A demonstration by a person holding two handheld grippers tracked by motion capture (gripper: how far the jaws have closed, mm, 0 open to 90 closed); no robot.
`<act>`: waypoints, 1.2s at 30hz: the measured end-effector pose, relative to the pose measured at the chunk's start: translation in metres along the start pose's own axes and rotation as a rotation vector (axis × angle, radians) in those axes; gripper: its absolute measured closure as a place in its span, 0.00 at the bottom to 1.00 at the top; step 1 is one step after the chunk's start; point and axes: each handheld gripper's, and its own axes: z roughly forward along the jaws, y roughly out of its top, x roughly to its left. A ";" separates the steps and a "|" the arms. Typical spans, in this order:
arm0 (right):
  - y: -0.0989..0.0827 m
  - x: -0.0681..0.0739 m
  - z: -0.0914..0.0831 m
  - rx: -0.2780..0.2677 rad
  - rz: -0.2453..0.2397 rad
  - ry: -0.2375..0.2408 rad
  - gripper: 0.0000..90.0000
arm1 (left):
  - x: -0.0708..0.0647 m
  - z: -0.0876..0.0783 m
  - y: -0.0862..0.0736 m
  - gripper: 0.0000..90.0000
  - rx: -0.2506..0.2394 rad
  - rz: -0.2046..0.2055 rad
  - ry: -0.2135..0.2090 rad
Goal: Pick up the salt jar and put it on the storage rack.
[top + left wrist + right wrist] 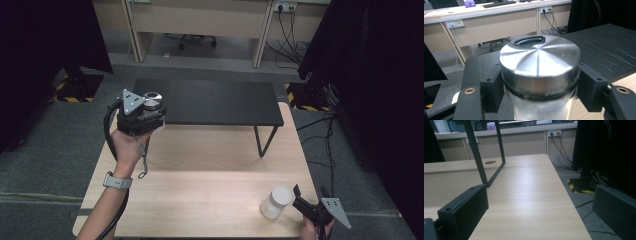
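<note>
The person's left hand [127, 147] is holding the left gripper [141, 117] up at the far left of the wooden table [200, 200], just at the near left corner of the black shelf [220, 102] that is standing on thin metal legs over the table's far half. The jaws of this gripper are pressing in on a clear jar with a brushed steel lid [540, 66], gripping it from both sides just under the lid (the left gripper view is showing the black pads hard against the glass on each side). The jar is standing upright in the grip, and its lid is carrying a dark oval recess near the far edge. A wristband [118, 181] is sitting on the left forearm, and the gripper's black cable is looping down beside it.

At the near right corner of the table, the right gripper [311, 197] is pointing toward the far left with its jaws spread wide, holding nothing. The right gripper view is showing bare tabletop between them, and one leg of the shelf [477, 152] farther off. A second jar, white and frosted-looking with a pale lid [276, 201], is standing on the table just beside the left of those open jaws, apart from them.
</note>
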 end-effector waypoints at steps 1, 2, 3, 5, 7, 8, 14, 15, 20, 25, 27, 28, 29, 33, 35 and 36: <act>0.000 0.000 0.000 0.001 -0.003 0.001 0.01 | 0.000 0.001 0.001 0.35 -0.001 0.003 0.000; 0.000 0.000 0.000 0.001 -0.003 0.001 0.01 | 0.001 0.002 0.002 0.35 -0.002 0.002 0.000; 0.000 0.000 0.000 0.001 -0.003 0.002 0.01 | 0.001 0.003 0.003 0.35 -0.001 0.005 0.002; 0.000 0.000 0.000 0.001 -0.005 0.003 0.01 | 0.001 0.007 0.005 0.35 -0.002 0.009 0.006; 0.000 0.000 0.001 0.000 -0.004 0.003 0.01 | 0.002 0.010 0.008 0.35 -0.004 0.011 0.009; 0.000 0.000 0.001 0.000 -0.005 0.003 0.01 | 0.002 0.011 0.009 0.35 -0.009 0.013 0.011; 0.000 0.000 0.000 -0.004 -0.006 0.002 0.01 | 0.006 0.024 0.014 0.35 -0.022 0.004 0.019; 0.000 0.000 0.000 -0.004 -0.006 0.002 0.01 | 0.008 0.026 0.014 0.35 -0.024 -0.001 0.019; -0.001 0.000 0.000 -0.006 -0.005 0.002 0.01 | 0.011 0.038 0.017 0.35 -0.018 -0.009 0.027; -0.001 0.000 0.000 -0.007 -0.002 -0.001 0.01 | 0.012 0.048 0.019 0.36 -0.011 -0.005 0.032; -0.001 0.000 0.000 -0.010 0.000 -0.002 0.01 | 0.013 0.051 0.019 0.36 -0.012 -0.004 0.032; -0.001 0.000 0.000 -0.010 0.001 -0.002 0.01 | 0.013 0.053 0.019 0.36 -0.012 0.000 0.033; -0.001 0.000 0.000 -0.009 0.000 -0.002 0.01 | 0.013 0.055 0.019 0.36 -0.012 0.001 0.034; -0.001 0.000 0.000 -0.008 0.000 -0.002 0.01 | 0.015 0.060 0.018 0.36 -0.014 0.002 0.033; -0.001 0.000 0.000 -0.009 0.001 -0.002 0.01 | 0.015 0.062 0.019 0.37 -0.012 0.000 0.033; -0.001 0.000 0.001 -0.009 0.001 -0.002 0.01 | 0.015 0.063 0.019 0.37 -0.013 -0.001 0.034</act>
